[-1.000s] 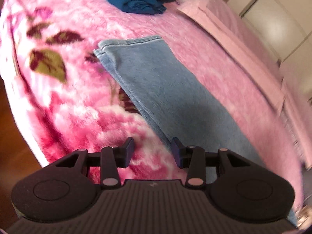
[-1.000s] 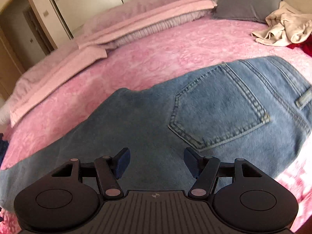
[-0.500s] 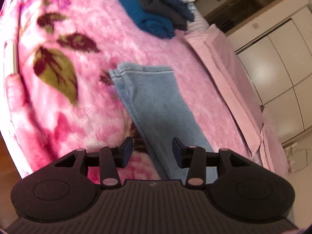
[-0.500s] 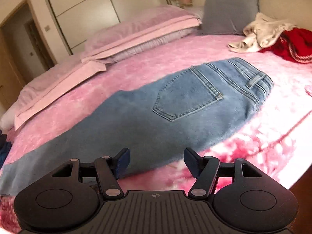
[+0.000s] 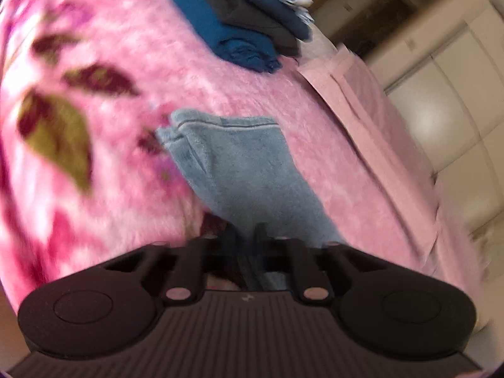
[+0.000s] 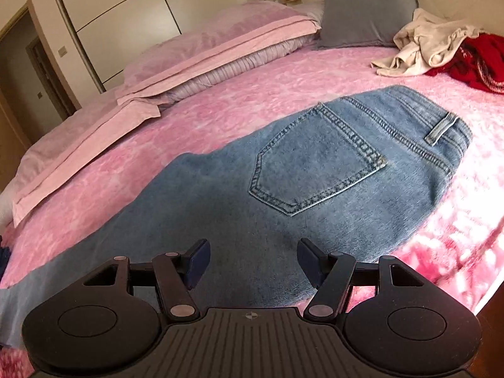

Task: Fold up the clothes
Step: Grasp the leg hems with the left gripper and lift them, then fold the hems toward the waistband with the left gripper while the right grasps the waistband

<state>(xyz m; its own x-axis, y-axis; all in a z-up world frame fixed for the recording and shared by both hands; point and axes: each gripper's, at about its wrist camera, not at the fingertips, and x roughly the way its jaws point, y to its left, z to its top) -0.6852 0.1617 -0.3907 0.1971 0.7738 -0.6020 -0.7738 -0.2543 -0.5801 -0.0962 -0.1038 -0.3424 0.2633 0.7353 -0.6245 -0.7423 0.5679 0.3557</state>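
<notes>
Blue jeans (image 6: 315, 170) lie flat on the pink blanket (image 6: 252, 94), back pocket up, waistband at the right. In the left wrist view one jeans leg (image 5: 245, 163) runs away from me to its hem (image 5: 220, 123). My left gripper (image 5: 247, 236) is low at the near edge of that leg. Its jaws are closing, nearly together, with denim pinched between them; the view is blurred. My right gripper (image 6: 253, 258) hovers over the thigh part of the jeans, open, with nothing between its fingers.
A stack of folded dark and blue clothes (image 5: 245, 25) sits beyond the hem. Pink pillows (image 6: 220, 47), a grey pillow (image 6: 365, 15), a beige garment (image 6: 422, 47) and a red garment (image 6: 472, 60) lie at the head of the bed. The bed's edge is at the lower right (image 6: 466, 271).
My left gripper's fingers have come together on the jeans leg, and it has sunk closer to the fabric. The right gripper has drawn back, still open, so more of the jeans shows.
</notes>
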